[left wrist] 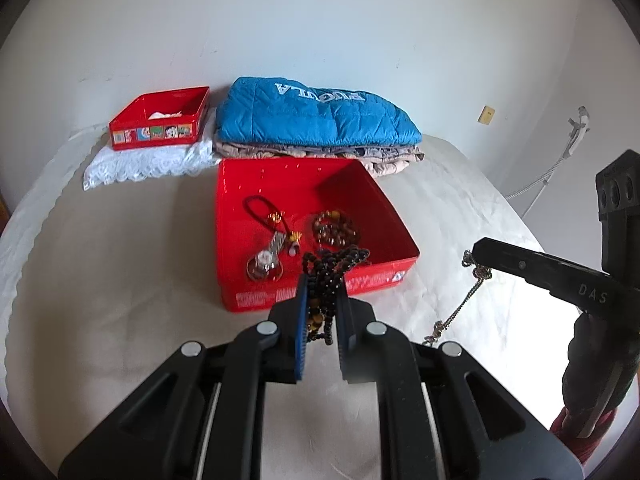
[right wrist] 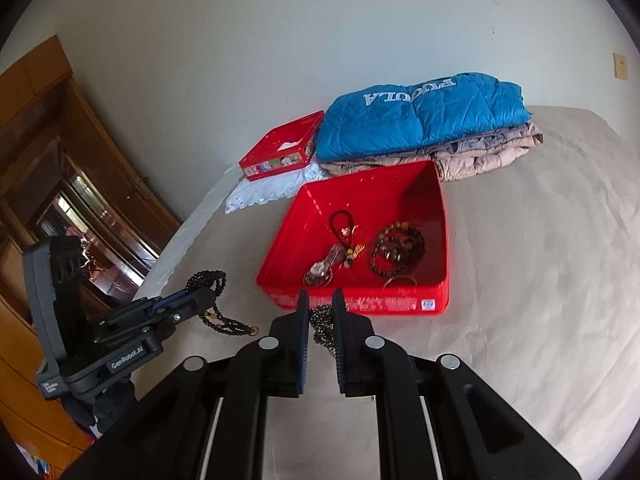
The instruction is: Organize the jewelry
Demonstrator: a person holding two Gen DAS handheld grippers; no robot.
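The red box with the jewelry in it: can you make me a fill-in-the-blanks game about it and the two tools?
1. The left tool is shut on a string of dark ____.
2. The right tool is shut on a thin metal ____.
3. The wristwatch lies inside the big ____ box.
4. Behind that box, a folded ____ jacket tops a pile of cloth.

Missing words: beads; chain; red; blue
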